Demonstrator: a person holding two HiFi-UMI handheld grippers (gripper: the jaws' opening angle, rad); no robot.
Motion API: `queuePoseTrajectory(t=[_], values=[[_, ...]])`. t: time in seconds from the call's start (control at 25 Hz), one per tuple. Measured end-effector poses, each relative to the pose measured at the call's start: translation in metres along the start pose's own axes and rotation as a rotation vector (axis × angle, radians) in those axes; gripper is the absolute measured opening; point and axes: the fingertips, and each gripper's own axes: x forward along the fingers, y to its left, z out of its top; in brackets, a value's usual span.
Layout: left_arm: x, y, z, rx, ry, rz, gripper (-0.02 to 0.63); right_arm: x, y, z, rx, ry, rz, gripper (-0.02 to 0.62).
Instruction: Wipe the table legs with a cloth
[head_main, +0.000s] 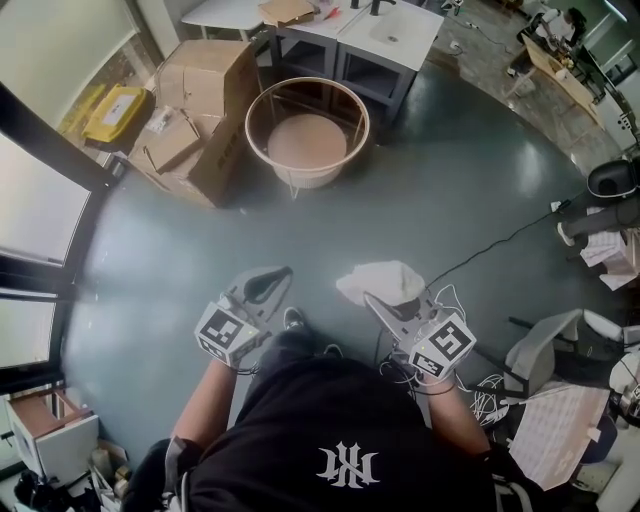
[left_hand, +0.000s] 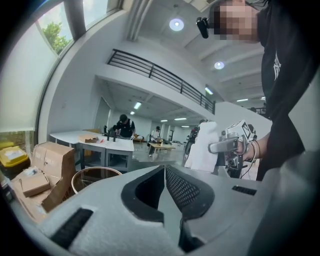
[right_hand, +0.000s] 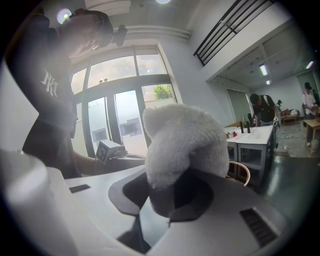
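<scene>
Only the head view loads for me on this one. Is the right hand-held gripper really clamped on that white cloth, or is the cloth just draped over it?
Observer: Clamped. In the right gripper view the right hand-held gripper has its jaws closed on the fluffy white cloth, which bunches above them.
Reviewer: And the left one?
Observer: The left hand-held gripper has its jaws together, nothing between them.
Reviewer: Anyone at the table?
Observer: Yes, the left gripper view shows a person in dark clothes at the far side of the white table.
</scene>
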Motion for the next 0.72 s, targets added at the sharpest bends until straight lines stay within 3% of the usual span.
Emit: queuePoseTrajectory(t=[0.36,0.72], values=[[0.003,0.075,0.002,-0.016,-0.016,-0.033,0.006,0.066,-0.013,0.017,-0.007,0.031,-0.038,0.080],[0.014,0.121,-0.002,-0.015,-0.015,-0.040,0.006,0.109,-0.031,0.024,-0.006,0.038,-0.032,0.080]])
